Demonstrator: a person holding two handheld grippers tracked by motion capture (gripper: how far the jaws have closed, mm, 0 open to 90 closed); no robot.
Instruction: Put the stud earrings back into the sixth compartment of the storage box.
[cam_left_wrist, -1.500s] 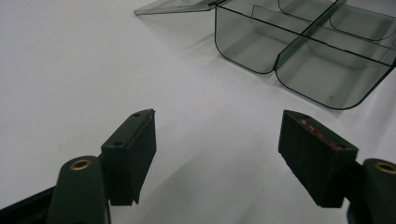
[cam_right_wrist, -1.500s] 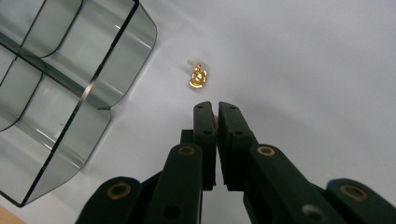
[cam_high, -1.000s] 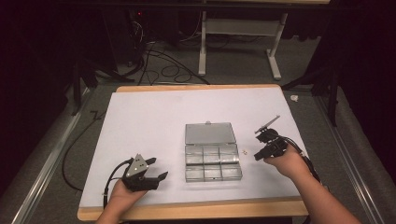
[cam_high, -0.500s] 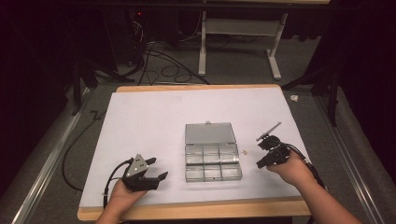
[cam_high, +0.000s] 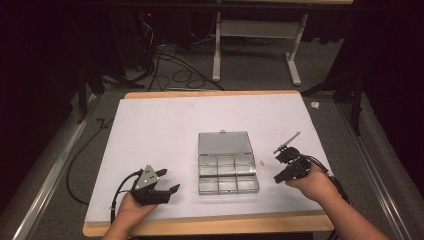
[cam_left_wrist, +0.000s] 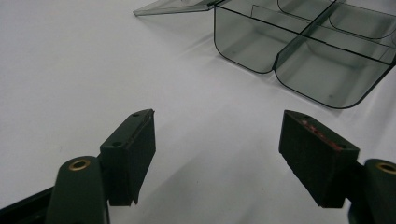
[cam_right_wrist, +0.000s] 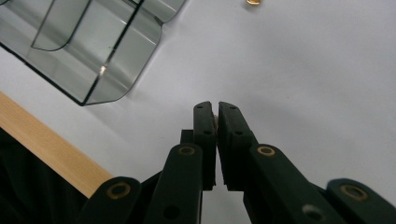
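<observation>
Tongs are held in each hand over a white sheet (cam_high: 165, 125) on the table (cam_high: 210, 227). At the near left corner, the left gripper (cam_high: 167, 192) is held low with its jaws spread wide and nothing between them. In the middle, a clear plastic box (cam_high: 227, 172) lies open, its lid (cam_high: 223, 142) folded back flat. A small brass piece (cam_high: 262, 162) lies just beside the box. On the right, the right gripper (cam_high: 278, 177) is held with jaws pressed almost together; a thin sliver of something light is seen between them, too small to identify.

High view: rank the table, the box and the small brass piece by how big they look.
1. Table
2. Box
3. Brass piece, a mere speck beside the box
</observation>
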